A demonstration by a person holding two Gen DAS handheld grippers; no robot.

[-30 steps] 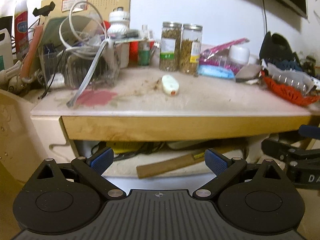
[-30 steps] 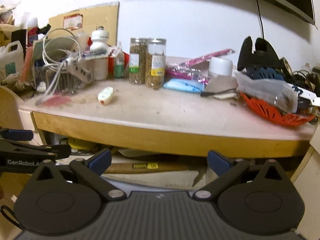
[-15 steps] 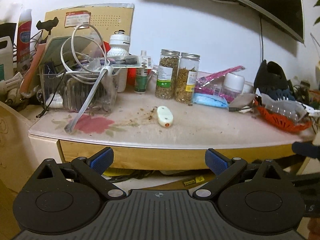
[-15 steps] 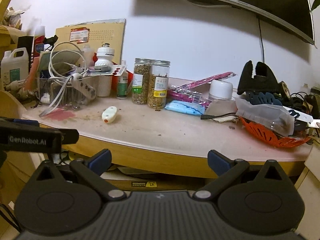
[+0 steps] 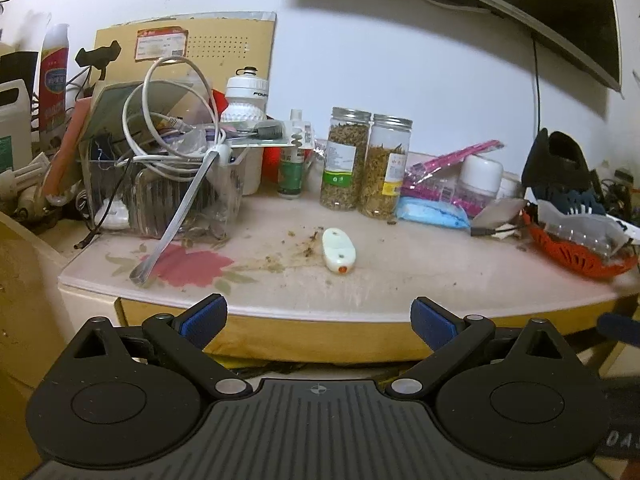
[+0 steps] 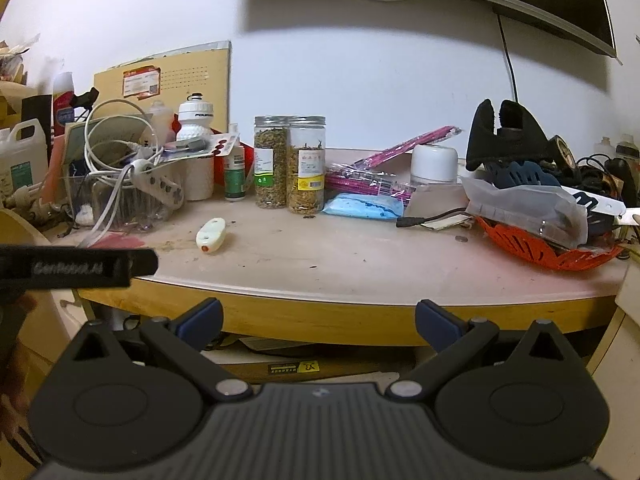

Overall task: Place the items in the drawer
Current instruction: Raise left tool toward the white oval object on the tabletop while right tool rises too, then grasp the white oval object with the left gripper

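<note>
A small white oval device with an orange button (image 5: 338, 250) lies on the desk top, also in the right wrist view (image 6: 211, 235). Two clear jars of dried herbs (image 5: 365, 164) stand behind it, also in the right wrist view (image 6: 289, 164). The drawer front (image 5: 312, 336) runs under the desk edge, open a little, with items showing below it in the right wrist view (image 6: 296, 366). My left gripper (image 5: 319, 318) is open and empty in front of the desk edge. My right gripper (image 6: 319, 322) is open and empty, to the right of the left one (image 6: 76, 266).
A clear bin with white cables and a power strip (image 5: 168, 184) fills the desk's left. An orange basket (image 5: 576, 248) with plastic and a black brace sits at the right. A blue packet (image 5: 432, 212), pink packet and white jar stand behind. A monitor hangs above.
Both grippers have risen from drawer level to above the desk edge, so the desk top now shows from higher up. Both stay open and empty.
</note>
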